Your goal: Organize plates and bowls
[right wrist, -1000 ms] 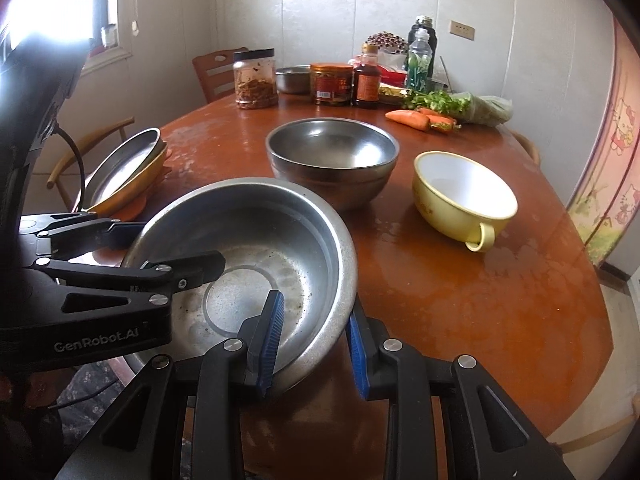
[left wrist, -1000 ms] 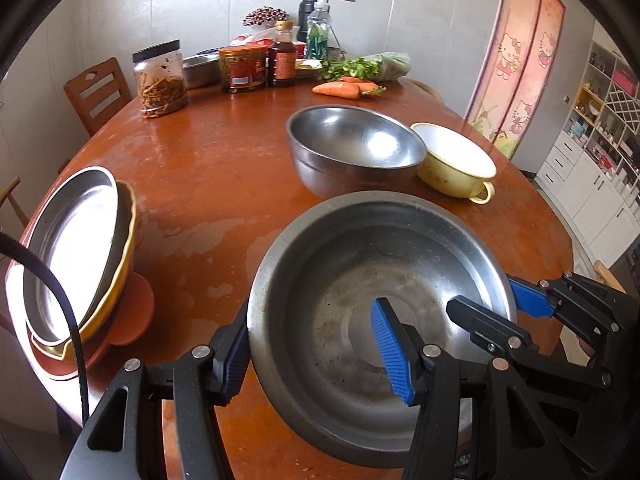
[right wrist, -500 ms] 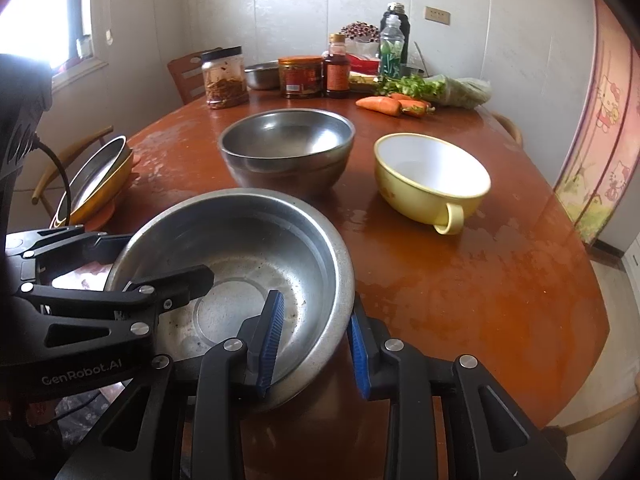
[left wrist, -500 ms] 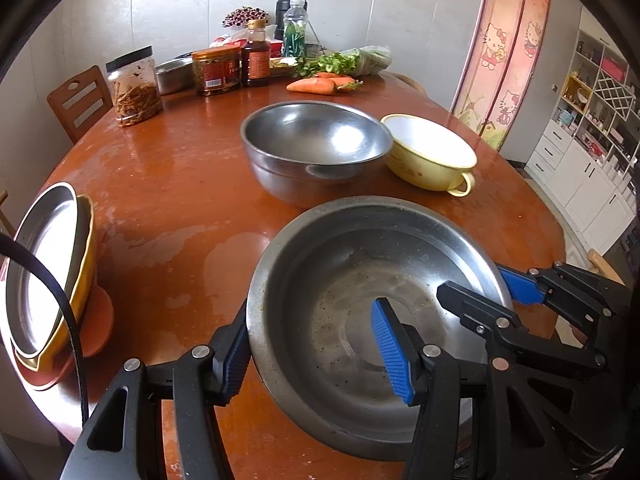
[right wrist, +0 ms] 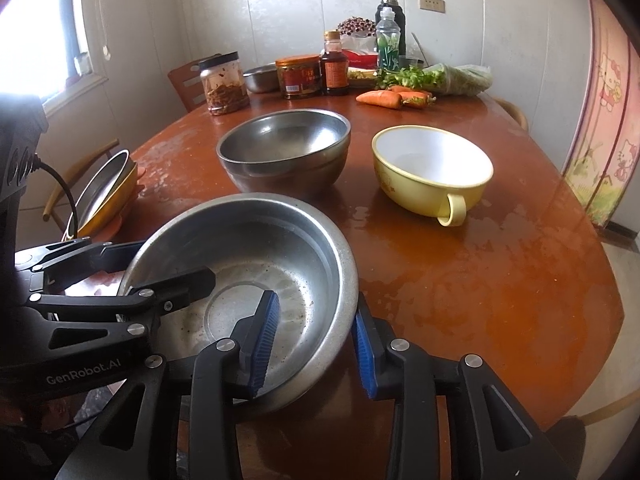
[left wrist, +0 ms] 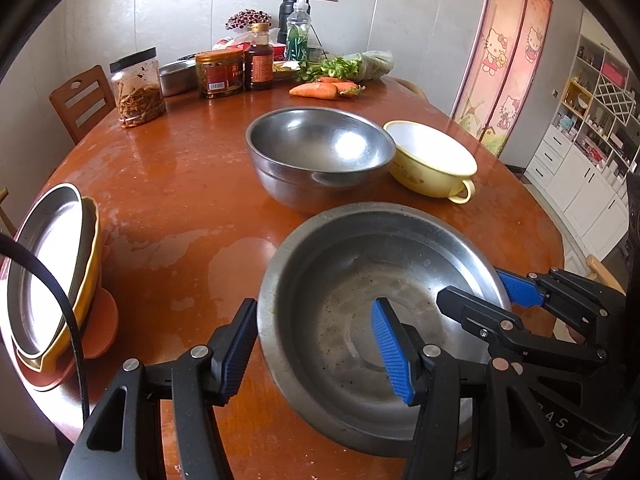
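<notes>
At far left of the left wrist view, stacked plates (left wrist: 52, 272) sit on the worktop (left wrist: 168, 184) edge. Lower centre, the left gripper (left wrist: 316, 344) straddles the wide steel bowl (left wrist: 372, 320)'s left rim, clamped; the right gripper (right wrist: 316, 340) pinches its right rim. Behind stand a deeper steel bowl (left wrist: 320, 152) and a yellow handled bowl (left wrist: 432, 160).

I see a wide, shallow steel basin (left wrist: 360, 320) low in the frame, speckled inside. Above it, mid-frame, a deeper steel bowl (left wrist: 320, 152) sits upright, a yellow handled bowl (left wrist: 432, 160) with a white inside just beside it to the right. A stack of plates (left wrist: 48, 272) tilts at the left edge.
</notes>
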`<act>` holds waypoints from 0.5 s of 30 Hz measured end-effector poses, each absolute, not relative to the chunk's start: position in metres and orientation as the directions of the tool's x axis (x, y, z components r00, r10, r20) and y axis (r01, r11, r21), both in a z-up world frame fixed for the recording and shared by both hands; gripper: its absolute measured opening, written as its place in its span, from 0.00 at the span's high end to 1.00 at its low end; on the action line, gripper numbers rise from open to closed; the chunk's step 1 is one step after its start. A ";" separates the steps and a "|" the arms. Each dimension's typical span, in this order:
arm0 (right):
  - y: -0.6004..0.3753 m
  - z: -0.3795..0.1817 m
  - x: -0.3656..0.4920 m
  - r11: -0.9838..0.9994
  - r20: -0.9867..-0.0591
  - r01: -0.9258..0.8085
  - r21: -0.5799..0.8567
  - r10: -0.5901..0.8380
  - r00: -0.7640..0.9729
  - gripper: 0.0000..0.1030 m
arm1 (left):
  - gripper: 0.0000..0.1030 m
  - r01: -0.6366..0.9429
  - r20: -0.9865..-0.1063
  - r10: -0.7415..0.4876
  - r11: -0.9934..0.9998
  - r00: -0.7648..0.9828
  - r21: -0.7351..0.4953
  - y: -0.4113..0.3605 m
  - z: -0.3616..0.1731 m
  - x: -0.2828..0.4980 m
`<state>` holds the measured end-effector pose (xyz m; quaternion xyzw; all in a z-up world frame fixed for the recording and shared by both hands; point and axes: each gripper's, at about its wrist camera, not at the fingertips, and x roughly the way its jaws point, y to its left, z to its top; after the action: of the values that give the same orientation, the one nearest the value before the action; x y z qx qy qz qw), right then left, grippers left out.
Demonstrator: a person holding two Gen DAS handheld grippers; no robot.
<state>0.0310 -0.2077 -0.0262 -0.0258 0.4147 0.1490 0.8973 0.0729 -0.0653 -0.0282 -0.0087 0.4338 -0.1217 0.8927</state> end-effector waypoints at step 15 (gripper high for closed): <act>-0.229 0.012 0.057 0.946 -0.677 -0.241 0.219 0.325 0.660 0.29 | 0.36 0.172 -0.744 -0.200 0.978 0.638 -0.115 -0.044 0.006 0.097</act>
<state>0.0570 -0.2295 0.0121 0.0549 0.3818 0.1556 0.9094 0.0965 -0.0437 0.0063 -0.0170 0.4129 -0.1026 0.9048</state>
